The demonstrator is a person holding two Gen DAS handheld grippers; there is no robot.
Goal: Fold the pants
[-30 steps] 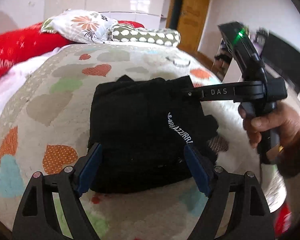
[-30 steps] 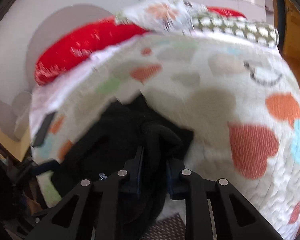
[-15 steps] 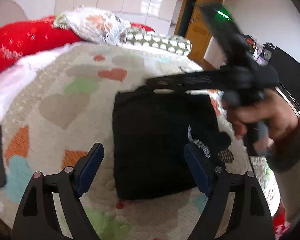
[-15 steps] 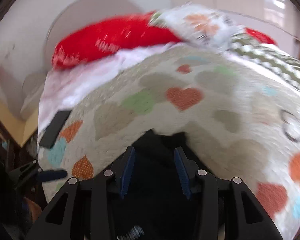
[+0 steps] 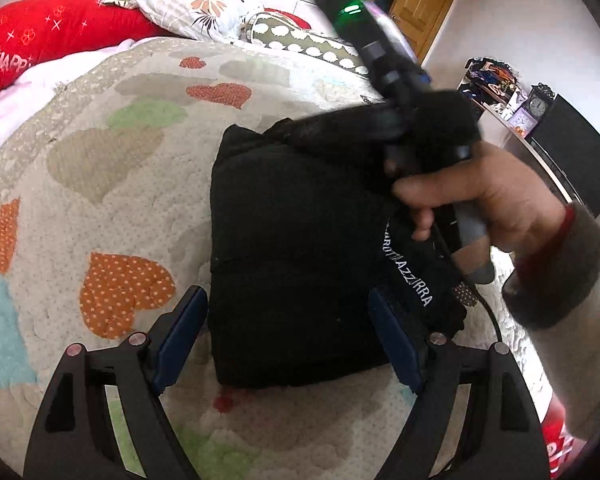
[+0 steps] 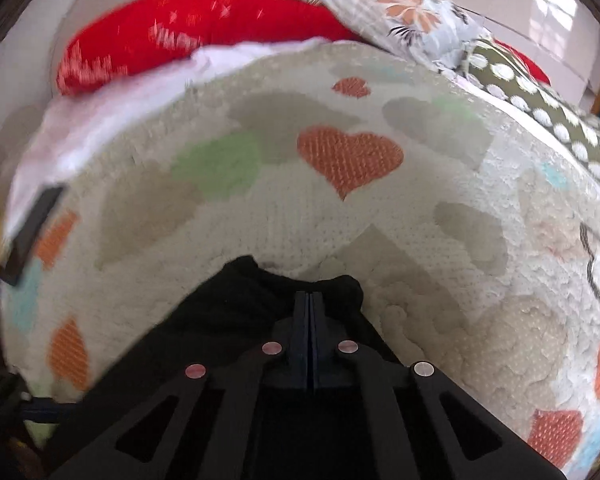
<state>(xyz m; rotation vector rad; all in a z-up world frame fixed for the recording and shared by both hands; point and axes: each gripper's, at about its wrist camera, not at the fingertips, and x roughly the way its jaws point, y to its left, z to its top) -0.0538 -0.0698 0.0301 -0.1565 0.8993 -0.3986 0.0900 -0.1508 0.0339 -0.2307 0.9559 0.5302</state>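
Right gripper now at the far edge of the black folded pants, having swung across from the bundle's right side. Jaws just snapped together, pads flush against each other in the right wrist view; black cloth bunched just ahead and to both sides, but no fabric visibly caught between the pads, so likely a press or a tuck rather than a pinch. Left gripper hovering at the near edge, blue pads spread wide, straddling the bundle's near corner without squeezing anything. Right hand wrapped round its grey handle, above the white-lettered waistband.

Pants lying in the middle of the bed, on the cream quilted bedspread with coloured hearts, already down to a compact, near-square block. Looks like tidying now, close to done.

Soft, matte, thick knit on the pants, edges rounded, a loose flap bulging at the right side. Bedspread dimpled and nubbly, grippy-looking. Red plush bolster, flowered pillow and a spotted olive cushion lined up along the far end.
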